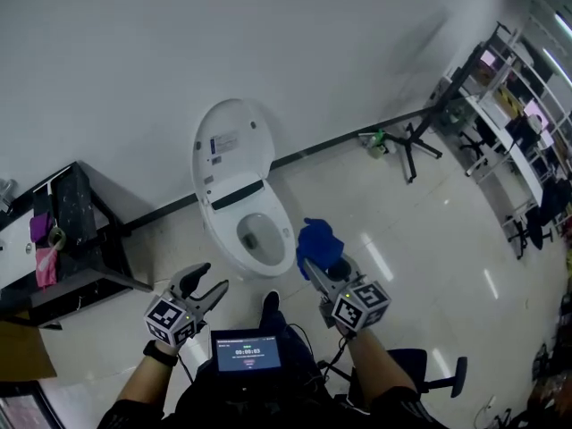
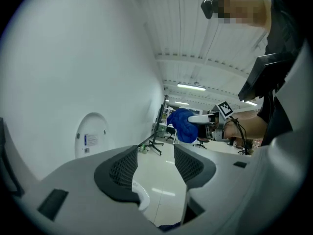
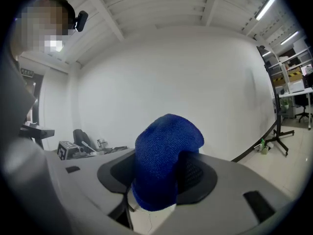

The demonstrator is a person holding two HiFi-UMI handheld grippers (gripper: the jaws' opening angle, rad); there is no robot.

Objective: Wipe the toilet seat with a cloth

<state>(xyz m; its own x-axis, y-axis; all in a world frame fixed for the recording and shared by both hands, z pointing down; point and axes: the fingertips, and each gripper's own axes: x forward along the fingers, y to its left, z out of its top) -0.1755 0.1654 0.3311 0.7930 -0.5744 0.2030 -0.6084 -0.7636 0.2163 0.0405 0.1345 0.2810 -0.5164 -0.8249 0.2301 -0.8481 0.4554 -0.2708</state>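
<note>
A white toilet (image 1: pixel 243 206) stands against the wall with its lid (image 1: pixel 229 147) raised and its seat (image 1: pixel 284 239) down around the open bowl. A bunched blue cloth (image 1: pixel 319 242) is held in my right gripper (image 1: pixel 316 263), just right of the seat's rim and above the floor. In the right gripper view the blue cloth (image 3: pixel 164 158) fills the gap between the jaws. My left gripper (image 1: pixel 206 288) hangs open and empty in front of the toilet's near left side. Across the left gripper view the blue cloth (image 2: pixel 183 125) shows beyond the open left gripper (image 2: pixel 155 161), with the lid (image 2: pixel 91 133) at left.
A black shelf unit (image 1: pixel 67 239) with pink items stands left of the toilet. A black stand (image 1: pixel 413 141) and a small bottle (image 1: pixel 373 140) sit by the wall at right. Shelving racks (image 1: pixel 514 114) line the far right. A chest-mounted screen (image 1: pixel 247 351) is at the bottom.
</note>
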